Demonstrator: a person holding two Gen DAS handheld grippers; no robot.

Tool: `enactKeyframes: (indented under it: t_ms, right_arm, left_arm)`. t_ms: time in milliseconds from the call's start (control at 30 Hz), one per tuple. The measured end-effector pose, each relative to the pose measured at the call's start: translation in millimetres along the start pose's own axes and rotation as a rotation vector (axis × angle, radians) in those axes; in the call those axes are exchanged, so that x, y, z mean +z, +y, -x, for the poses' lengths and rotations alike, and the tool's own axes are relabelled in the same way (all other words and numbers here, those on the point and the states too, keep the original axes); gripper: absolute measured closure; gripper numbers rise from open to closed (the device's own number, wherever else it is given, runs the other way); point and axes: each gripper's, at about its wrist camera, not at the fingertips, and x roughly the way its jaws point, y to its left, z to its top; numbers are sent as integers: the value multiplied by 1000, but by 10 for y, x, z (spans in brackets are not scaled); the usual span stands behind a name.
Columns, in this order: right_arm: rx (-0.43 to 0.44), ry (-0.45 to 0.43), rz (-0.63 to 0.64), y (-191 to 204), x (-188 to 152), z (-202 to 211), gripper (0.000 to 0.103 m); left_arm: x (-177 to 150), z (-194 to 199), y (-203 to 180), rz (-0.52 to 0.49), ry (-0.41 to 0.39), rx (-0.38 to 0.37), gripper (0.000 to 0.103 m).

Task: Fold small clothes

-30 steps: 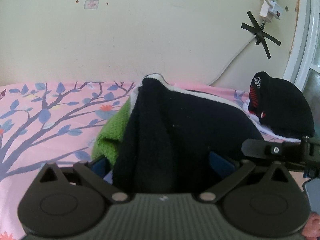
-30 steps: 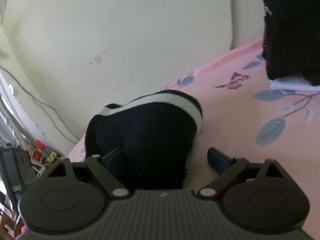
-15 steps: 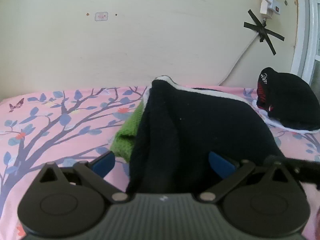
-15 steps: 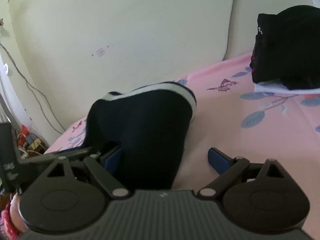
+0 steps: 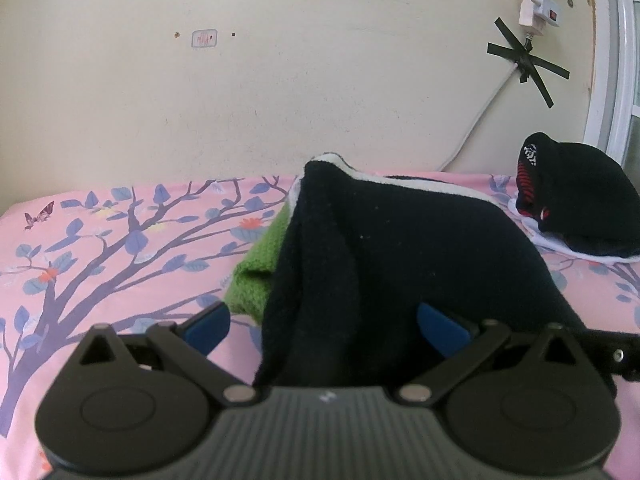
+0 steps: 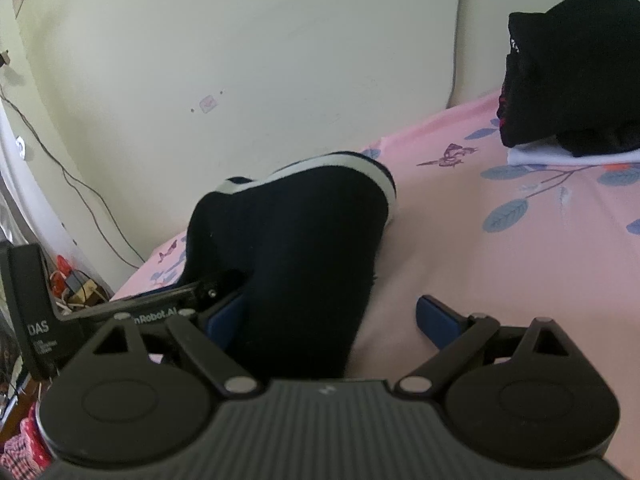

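A dark navy garment with a white stripe (image 5: 400,248) lies bunched on the pink floral bedsheet (image 5: 100,264). It covers part of a green knitted piece (image 5: 260,268). My left gripper (image 5: 324,324) is open, its blue pads wide apart, with the near edge of the navy garment between them. In the right wrist view the same navy garment (image 6: 304,240) fills the gap of my right gripper (image 6: 332,316), which is also open, its left pad against the cloth. The left gripper's body (image 6: 120,308) shows at the left there.
A folded pile of black clothes with red print on a white piece (image 5: 576,200) sits at the right by the wall; it also shows in the right wrist view (image 6: 572,76). A cream wall, a cable and a window frame stand behind the bed.
Both grippers drew back and tilted slightly; more bedsheet shows to the left. The navy garment has settled lower between the open fingers. The pads stay apart.
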Motion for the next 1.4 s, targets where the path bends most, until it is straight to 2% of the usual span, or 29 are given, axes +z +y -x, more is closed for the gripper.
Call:
enactKeyframes:
  t_ms: [367, 667, 933, 1400]
  right_arm:
    - [2, 1, -4, -12, 5, -5, 12]
    - [2, 1, -19, -1, -6, 15, 12]
    - [3, 0, -19, -10, -3, 12, 12]
    - [4, -1, -22, -14, -3, 11, 11]
  left_arm:
    - [-9, 28, -26, -14, -14, 11, 0]
    - [-55, 173, -161, -92, -101, -11, 0]
    - [-28, 124, -98, -48, -67, -13, 0]
    - [-26, 94, -76, -37, -50, 2, 0]
